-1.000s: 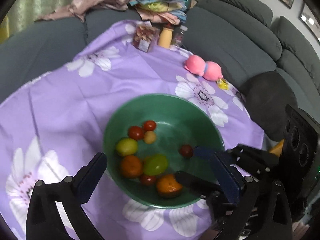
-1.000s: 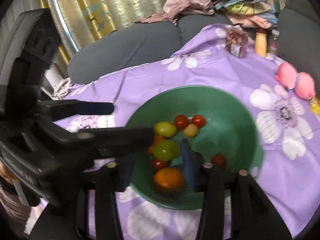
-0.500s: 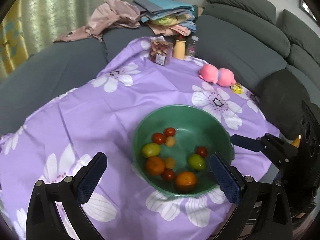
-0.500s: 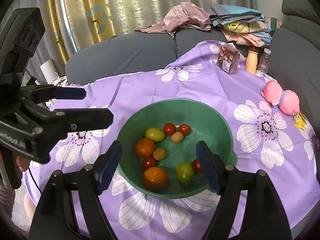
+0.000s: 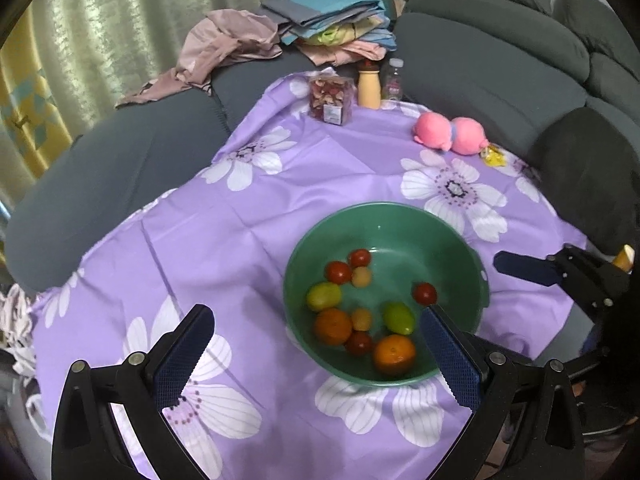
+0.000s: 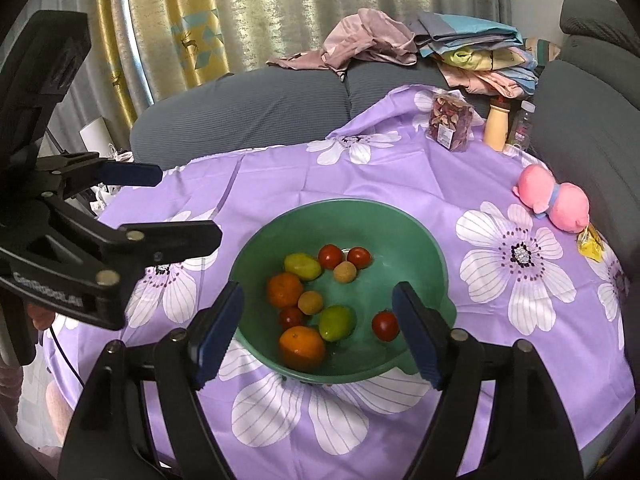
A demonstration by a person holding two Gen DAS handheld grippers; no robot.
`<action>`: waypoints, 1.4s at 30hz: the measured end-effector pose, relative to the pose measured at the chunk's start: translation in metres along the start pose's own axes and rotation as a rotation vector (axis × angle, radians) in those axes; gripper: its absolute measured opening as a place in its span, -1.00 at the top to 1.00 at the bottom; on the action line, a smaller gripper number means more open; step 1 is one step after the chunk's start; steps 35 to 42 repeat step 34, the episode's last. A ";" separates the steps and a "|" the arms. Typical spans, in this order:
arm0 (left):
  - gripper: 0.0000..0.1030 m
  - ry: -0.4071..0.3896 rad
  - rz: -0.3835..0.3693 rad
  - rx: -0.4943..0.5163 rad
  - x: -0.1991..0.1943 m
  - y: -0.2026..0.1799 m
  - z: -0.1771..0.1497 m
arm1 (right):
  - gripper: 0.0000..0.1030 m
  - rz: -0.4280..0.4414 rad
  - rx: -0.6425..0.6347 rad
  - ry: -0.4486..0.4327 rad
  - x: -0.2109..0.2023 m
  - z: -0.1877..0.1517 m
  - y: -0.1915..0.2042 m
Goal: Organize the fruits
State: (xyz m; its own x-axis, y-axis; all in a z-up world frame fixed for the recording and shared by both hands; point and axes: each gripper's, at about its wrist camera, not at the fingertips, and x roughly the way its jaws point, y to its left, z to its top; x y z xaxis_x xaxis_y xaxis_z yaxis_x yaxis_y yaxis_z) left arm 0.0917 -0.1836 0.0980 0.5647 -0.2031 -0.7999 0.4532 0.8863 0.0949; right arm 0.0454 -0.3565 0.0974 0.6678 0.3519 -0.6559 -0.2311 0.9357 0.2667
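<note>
A green bowl (image 5: 384, 209) (image 6: 340, 205) sits on a purple flowered cloth. It holds two oranges (image 5: 394, 354) (image 6: 285, 289), two green fruits (image 5: 398, 317) (image 6: 337, 322), several red tomatoes (image 5: 425, 293) (image 6: 385, 325) and two small tan fruits (image 5: 362, 278). My left gripper (image 5: 316, 356) (image 6: 160, 208) hovers open and empty, above and to the left of the bowl. My right gripper (image 6: 318, 336) is open above the bowl's near rim with nothing in it. One of its fingers (image 5: 524, 270) shows at the bowl's right.
A pink plush toy (image 5: 452, 136) (image 6: 554, 202), a packet of dried fruit (image 5: 331, 99), a tan bottle (image 5: 369, 87) and a small clear bottle stand at the cloth's far edge. A grey sofa with piled clothes (image 6: 404, 42) wraps around behind. Curtains hang at the left.
The right gripper's fingers were low in the bowl, close around the orange. They have spread and drawn back. Both grippers have risen away, and one green fruit has shifted right.
</note>
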 end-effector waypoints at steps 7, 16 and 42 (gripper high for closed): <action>-0.98 0.011 0.044 0.011 0.001 -0.002 -0.001 | -0.49 -0.015 -0.008 -0.007 -0.007 0.003 -0.002; -0.98 0.022 0.089 0.048 0.008 -0.008 -0.004 | -0.49 -0.030 -0.022 -0.023 -0.019 0.005 0.001; -0.98 0.026 0.070 0.063 0.008 -0.017 0.001 | -0.50 -0.053 -0.013 -0.028 -0.025 0.005 -0.006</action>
